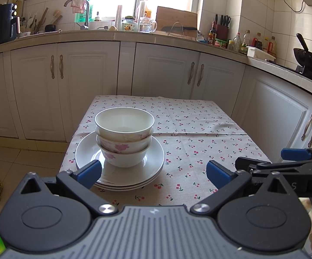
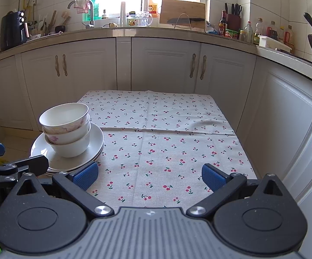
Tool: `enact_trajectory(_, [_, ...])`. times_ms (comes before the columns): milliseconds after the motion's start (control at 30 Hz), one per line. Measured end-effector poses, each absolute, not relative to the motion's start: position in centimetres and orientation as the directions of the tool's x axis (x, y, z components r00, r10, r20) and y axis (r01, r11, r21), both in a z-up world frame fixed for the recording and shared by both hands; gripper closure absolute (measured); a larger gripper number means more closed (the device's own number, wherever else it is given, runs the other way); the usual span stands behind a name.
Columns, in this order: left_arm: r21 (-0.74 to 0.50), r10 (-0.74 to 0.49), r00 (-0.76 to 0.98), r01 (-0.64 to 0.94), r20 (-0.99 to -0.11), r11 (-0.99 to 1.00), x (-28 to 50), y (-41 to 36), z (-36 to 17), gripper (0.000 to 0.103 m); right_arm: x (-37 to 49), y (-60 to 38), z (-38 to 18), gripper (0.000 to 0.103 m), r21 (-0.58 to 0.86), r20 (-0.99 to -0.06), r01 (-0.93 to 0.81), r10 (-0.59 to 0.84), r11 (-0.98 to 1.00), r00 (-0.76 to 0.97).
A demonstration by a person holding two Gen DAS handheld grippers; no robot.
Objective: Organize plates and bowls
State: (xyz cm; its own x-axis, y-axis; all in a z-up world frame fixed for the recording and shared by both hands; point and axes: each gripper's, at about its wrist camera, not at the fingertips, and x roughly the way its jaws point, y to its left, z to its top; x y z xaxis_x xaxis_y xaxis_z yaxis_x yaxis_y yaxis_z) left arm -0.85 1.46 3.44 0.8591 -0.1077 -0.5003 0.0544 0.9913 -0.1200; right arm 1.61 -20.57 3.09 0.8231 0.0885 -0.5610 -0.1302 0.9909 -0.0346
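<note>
Both grippers, left gripper (image 1: 153,171) and right gripper (image 2: 150,178), hang wide open, empty. Stacked bowls (image 1: 124,137) sit on plates (image 1: 121,172) at ten o'clock on the table (image 1: 199,142). Best approach level, steadying the plates' rim before lifting.

A cherry-print tablecloth (image 2: 166,146) is spread over the table, a crease running across it. Behind it, white cabinets (image 2: 164,64) are set under a countertop (image 2: 156,31). At 12 o'clock a cutting board (image 2: 183,10) is propped upright; at 10 o'clock a faucet (image 2: 89,10) is draped with a pink cloth (image 2: 80,5); at 2 o'clock a wok (image 1: 309,58) is seen.
</note>
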Motion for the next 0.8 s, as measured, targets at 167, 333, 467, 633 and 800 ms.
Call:
enact_trajectory(167, [-0.120, -0.108, 0.859, 0.055, -0.501, 0.991, -0.82, 1.47, 3.42, 0.001, 1.62, -20.54, 3.09, 0.000, -0.036, -0.561, -0.128, 0.086, 0.991, 0.823])
enact_trajectory(333, [-0.121, -0.108, 0.859, 0.054, -0.501, 0.991, -0.81, 1.48, 3.43, 0.001, 1.54, -20.45, 3.13, 0.000, -0.039, -0.560, -0.124, 0.081, 0.992, 0.825])
enact_trajectory(467, [-0.121, -0.108, 0.858, 0.055, -0.501, 0.991, -0.81, 1.49, 3.44, 0.001, 1.54, -20.41, 3.15, 0.000, -0.040, -0.560, -0.122, 0.079, 0.992, 0.825])
enact_trajectory(633, [-0.121, -0.107, 0.858, 0.052, -0.502, 0.991, -0.78, 1.47, 3.42, 0.001, 1.55, -20.43, 3.16, 0.000, -0.040, -0.560, -0.123, 0.080, 0.992, 0.824])
enact_trajectory(800, [-0.125, -0.109, 0.857, 0.053, -0.503, 0.991, -0.80, 1.45, 3.40, 0.001, 1.54, -20.42, 3.15, 0.000, -0.039, -0.560, -0.122, 0.079, 0.992, 0.825])
